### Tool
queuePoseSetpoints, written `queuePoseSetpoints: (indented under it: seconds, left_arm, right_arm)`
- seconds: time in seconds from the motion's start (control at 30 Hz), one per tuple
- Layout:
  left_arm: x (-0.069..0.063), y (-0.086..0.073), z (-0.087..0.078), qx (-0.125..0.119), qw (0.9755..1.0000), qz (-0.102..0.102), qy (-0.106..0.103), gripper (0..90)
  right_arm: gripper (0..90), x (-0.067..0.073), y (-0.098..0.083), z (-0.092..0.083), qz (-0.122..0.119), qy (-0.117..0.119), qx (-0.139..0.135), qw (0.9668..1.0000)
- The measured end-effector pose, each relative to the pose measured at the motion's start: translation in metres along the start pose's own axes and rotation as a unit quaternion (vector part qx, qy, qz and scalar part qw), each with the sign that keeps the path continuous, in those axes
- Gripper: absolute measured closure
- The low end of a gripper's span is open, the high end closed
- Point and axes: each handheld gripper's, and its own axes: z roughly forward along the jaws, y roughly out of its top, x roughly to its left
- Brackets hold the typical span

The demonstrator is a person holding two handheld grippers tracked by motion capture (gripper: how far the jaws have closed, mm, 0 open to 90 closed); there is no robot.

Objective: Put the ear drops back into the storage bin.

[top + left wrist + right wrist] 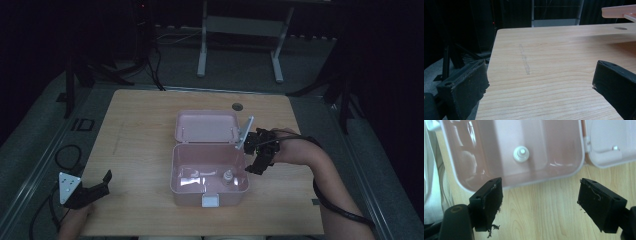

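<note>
An open pink box sits mid-table with its lid laid back flat behind it. A small white bottle stands upright inside, near the right front of the tray; from above it shows as a round white cap. My right gripper hovers just right of the box, open with nothing between its jaws, above the wood beside the box rim. My left gripper rests open at the table's front left corner, over bare wood.
The wooden table has a small round hole at the back. A white latch sticks out of the box's front wall. Metal stand legs and cables lie on the dark floor beyond the table.
</note>
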Motion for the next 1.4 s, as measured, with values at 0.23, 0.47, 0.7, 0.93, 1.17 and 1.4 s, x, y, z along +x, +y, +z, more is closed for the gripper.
queuePoseSetpoints:
  seconds: [0.23,0.47,0.7,0.93,1.17,1.4]
  left_arm:
    - [0.0,0.0,0.0,0.0,1.0,0.0,0.0,0.4]
    - [0.0,0.0,0.0,0.001,1.0,0.001,0.0,0.3]
    - [0.0,0.0,0.0,0.001,1.0,0.0,0.0,0.4]
    - [0.0,0.0,0.0,0.0,1.0,0.0,0.0,0.3]
    - [0.0,0.0,0.0,0.0,1.0,0.0,0.0,0.3]
    - [0.0,0.0,0.0,0.001,1.0,-0.001,0.0,0.4]
  right_arm:
    - [19.8,-0.003,-0.024,0.008,0.029,0.007,-0.007,0.9995]
    - [19.8,-0.006,-0.047,0.023,0.058,0.004,-0.025,0.998]
    - [19.8,-0.005,-0.065,0.052,0.082,0.012,-0.027,0.9962]
    - [19.8,-0.004,-0.084,0.075,0.113,0.016,-0.062,0.9916]
    - [19.8,-0.001,-0.1,0.102,0.137,0.016,-0.114,0.9838]
    - [19.8,0.002,-0.109,0.116,0.144,0.014,-0.125,0.9815]
